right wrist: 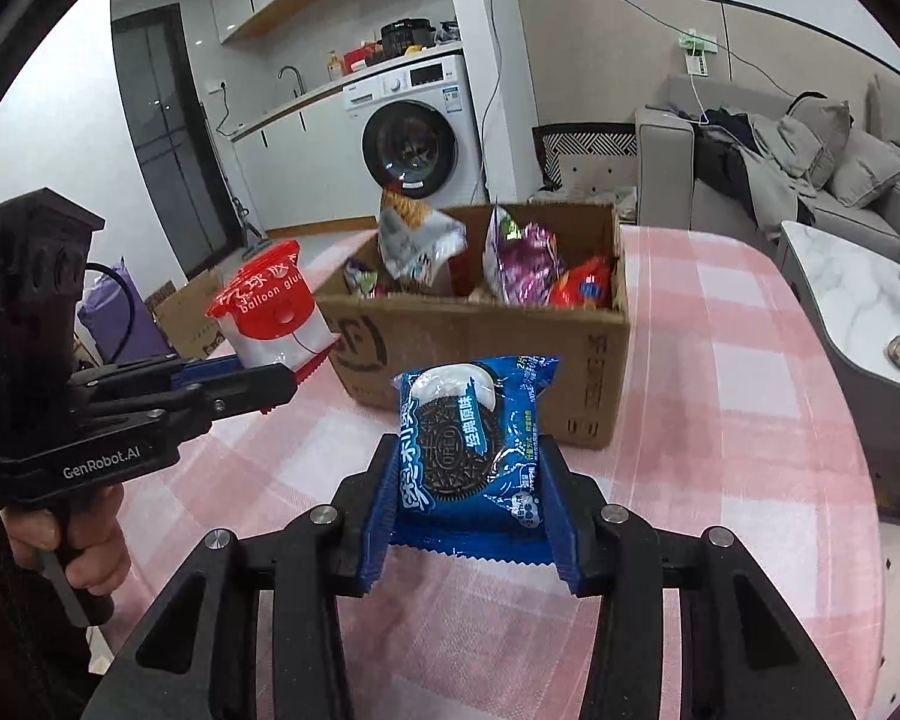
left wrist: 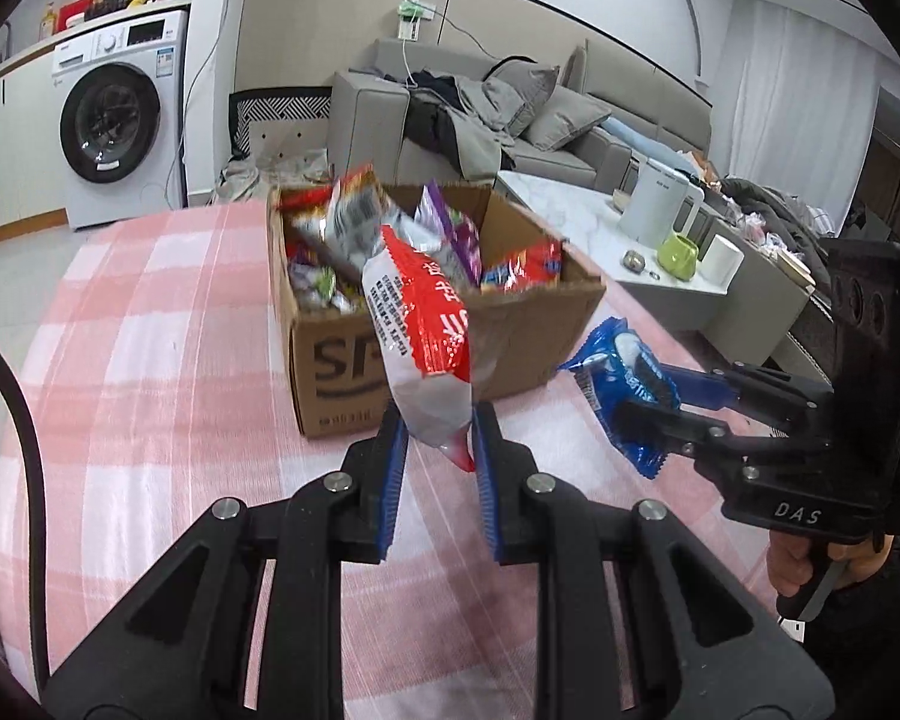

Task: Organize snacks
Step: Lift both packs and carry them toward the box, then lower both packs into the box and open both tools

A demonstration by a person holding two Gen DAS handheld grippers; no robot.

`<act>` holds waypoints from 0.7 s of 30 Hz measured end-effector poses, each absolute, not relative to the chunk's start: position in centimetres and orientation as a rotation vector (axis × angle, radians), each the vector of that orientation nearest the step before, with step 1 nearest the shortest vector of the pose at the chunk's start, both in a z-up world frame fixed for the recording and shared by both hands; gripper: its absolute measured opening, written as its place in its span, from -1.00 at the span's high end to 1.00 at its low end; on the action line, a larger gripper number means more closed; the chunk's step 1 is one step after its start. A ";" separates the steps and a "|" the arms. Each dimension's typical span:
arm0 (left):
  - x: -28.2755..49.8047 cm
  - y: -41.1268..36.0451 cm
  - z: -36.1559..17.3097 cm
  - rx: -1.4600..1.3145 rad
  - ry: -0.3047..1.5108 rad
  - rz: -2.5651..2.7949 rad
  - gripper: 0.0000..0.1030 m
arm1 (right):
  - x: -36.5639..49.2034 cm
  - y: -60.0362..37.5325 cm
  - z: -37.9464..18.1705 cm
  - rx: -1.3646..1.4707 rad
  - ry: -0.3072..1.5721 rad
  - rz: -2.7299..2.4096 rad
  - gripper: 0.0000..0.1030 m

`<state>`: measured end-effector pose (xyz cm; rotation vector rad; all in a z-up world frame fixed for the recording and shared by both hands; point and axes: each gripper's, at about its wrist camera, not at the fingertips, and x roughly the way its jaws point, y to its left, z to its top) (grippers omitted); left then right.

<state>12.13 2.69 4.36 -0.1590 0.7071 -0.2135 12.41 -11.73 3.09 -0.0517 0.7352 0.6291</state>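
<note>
My left gripper [left wrist: 440, 450] is shut on a red and white snack packet [left wrist: 421, 336], held upright above the pink checked tablecloth, just in front of the cardboard box [left wrist: 330, 360]. The packet also shows in the right wrist view [right wrist: 270, 315], held by the left gripper [right wrist: 282, 381]. My right gripper [right wrist: 468, 516] is shut on a blue Oreo packet [right wrist: 471, 438], held in front of the box [right wrist: 480, 342]. In the left wrist view the right gripper [left wrist: 642, 402] holds the Oreo packet [left wrist: 606, 384] right of the box. The box holds several snack bags [right wrist: 522, 264].
The table wears a pink checked cloth [left wrist: 150, 360]. A marble coffee table [left wrist: 570, 210] with a white kettle [left wrist: 654, 204] and green cup [left wrist: 678, 252] stands to the right. A grey sofa [left wrist: 540, 114] and a washing machine [left wrist: 120, 114] are behind.
</note>
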 end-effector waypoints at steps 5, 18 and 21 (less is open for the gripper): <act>13.5 3.0 6.1 -0.139 0.675 -0.200 0.63 | 13.6 -11.2 5.0 -0.029 0.707 0.620 0.15; 17.8 4.0 9.3 -0.109 0.631 -0.163 0.63 | 17.5 -9.6 7.2 -0.014 0.647 0.607 0.15; 19.0 4.2 9.6 -0.102 0.630 -0.153 0.63 | 18.9 -9.8 7.4 0.004 0.627 0.595 0.15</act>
